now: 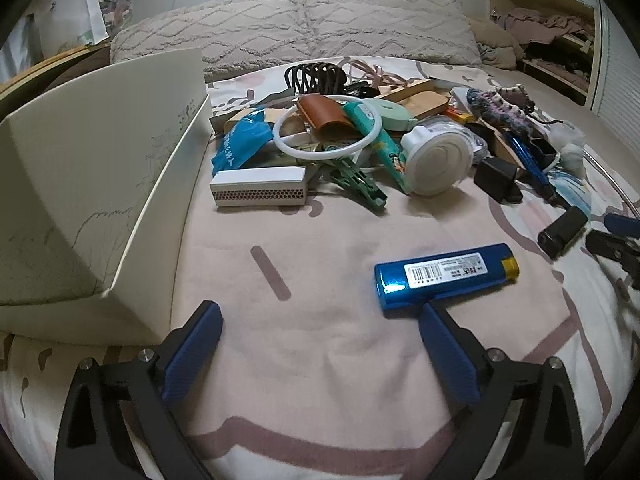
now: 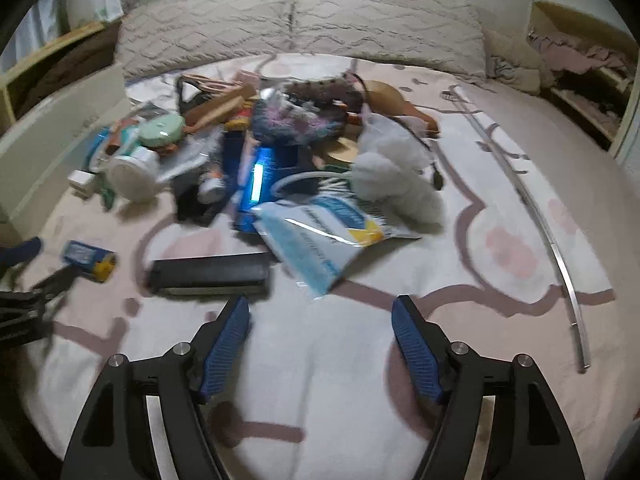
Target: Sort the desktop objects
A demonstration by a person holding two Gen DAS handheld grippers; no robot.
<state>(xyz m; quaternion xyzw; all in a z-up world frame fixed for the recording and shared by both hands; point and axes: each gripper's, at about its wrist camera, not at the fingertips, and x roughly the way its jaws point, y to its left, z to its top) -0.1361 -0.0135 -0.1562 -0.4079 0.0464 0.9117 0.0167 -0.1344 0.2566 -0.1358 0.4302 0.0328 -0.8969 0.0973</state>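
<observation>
A heap of small objects (image 1: 360, 140) lies on the pink bedspread; it also shows in the right wrist view (image 2: 260, 152). A blue lighter (image 1: 446, 274) lies apart from it, just ahead of my left gripper's right finger. My left gripper (image 1: 320, 312) is open and empty. A cream box (image 1: 100, 200) stands open at its left. My right gripper (image 2: 320, 308) is open and empty, just behind a black bar-shaped object (image 2: 208, 272) and a blue-white packet (image 2: 320, 236). The lighter (image 2: 90, 260) shows at the far left there.
A matchbox-like white box (image 1: 258, 192), a white round fan (image 1: 436, 156), a white ring (image 1: 328, 128) and a green clip (image 1: 356, 184) are in the heap. A white plush toy (image 2: 392, 172) and a long metal strip (image 2: 552, 236) lie on the right. Pillows (image 1: 300, 28) line the back.
</observation>
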